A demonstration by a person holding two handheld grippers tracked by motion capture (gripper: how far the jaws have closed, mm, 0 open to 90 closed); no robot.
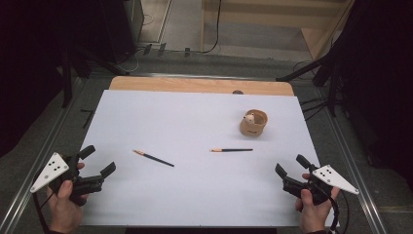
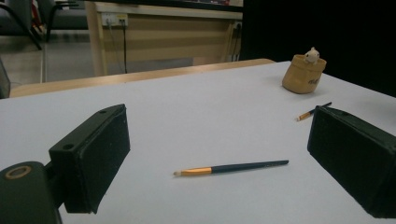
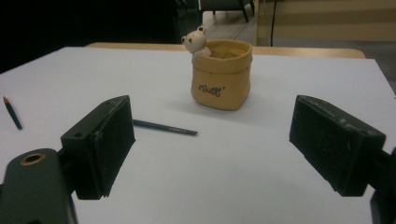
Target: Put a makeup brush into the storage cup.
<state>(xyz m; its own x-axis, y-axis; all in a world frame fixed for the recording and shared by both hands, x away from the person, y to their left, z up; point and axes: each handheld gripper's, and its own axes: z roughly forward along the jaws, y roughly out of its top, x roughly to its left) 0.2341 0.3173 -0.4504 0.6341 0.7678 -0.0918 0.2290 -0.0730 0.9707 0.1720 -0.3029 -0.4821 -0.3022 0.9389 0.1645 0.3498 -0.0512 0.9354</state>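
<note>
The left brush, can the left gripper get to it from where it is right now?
Probably yes: the left gripper is open, and bare sheet lies between it and the left brush.

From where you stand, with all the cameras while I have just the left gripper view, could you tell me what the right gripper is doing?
Observer: The right gripper is open and holds nothing; it sits near the table's front right corner, pointing toward the pot.
Operator: Thank you. Is the pot empty?
Observer: I cannot see to the bottom, but the right gripper view shows a small bear figure on its rim and dark lettering on its side.
Operator: And how does the second brush lie?
Observer: From above, that brush lies roughly level across the table just in front of the pot, while the nearer brush lies slanted, closer to the left gripper.
</note>
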